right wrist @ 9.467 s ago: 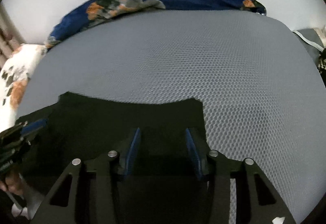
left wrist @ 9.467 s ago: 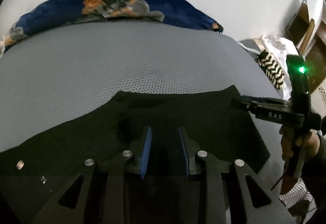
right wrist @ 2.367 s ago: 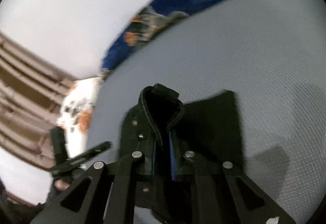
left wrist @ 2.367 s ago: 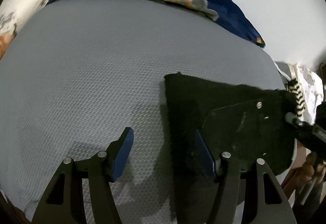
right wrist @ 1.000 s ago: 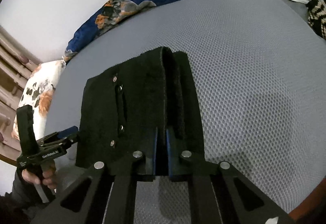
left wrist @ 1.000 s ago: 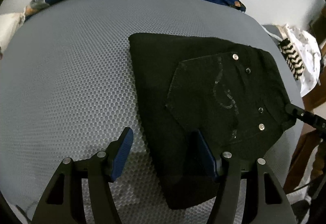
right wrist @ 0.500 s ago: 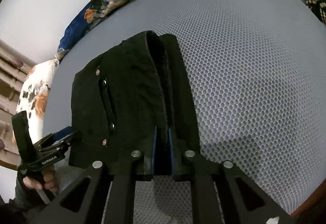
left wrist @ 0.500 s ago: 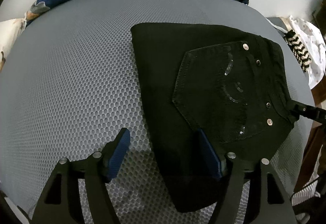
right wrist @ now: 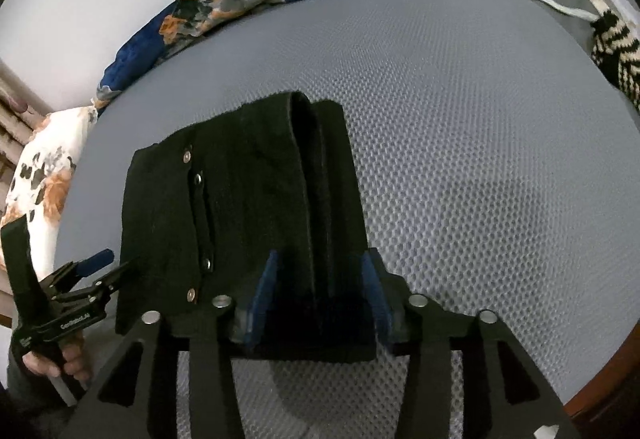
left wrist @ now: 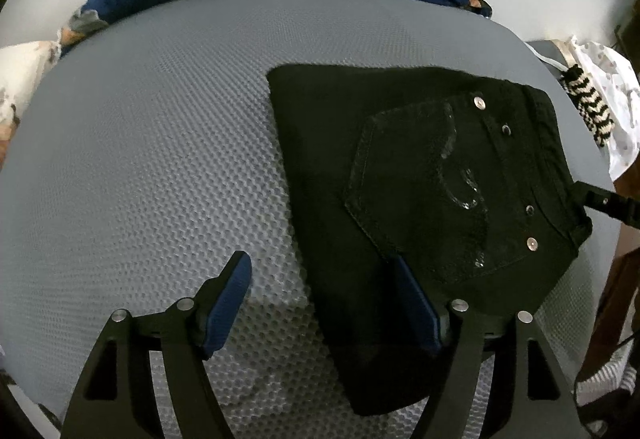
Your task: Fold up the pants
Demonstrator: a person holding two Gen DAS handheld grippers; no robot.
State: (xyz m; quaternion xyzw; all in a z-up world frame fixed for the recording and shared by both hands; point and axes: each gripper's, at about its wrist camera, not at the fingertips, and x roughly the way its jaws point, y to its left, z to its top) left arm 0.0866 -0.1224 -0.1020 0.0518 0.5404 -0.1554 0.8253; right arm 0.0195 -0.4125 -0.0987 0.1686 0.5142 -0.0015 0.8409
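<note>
Here we see the grey mattress [left wrist: 160,143] carrying the folded black pants [left wrist: 420,199] near its right edge, our left gripper [left wrist: 324,303] spread wide over their near corner and our right gripper [right wrist: 318,295] parted, straddling the waistband fold.
</note>
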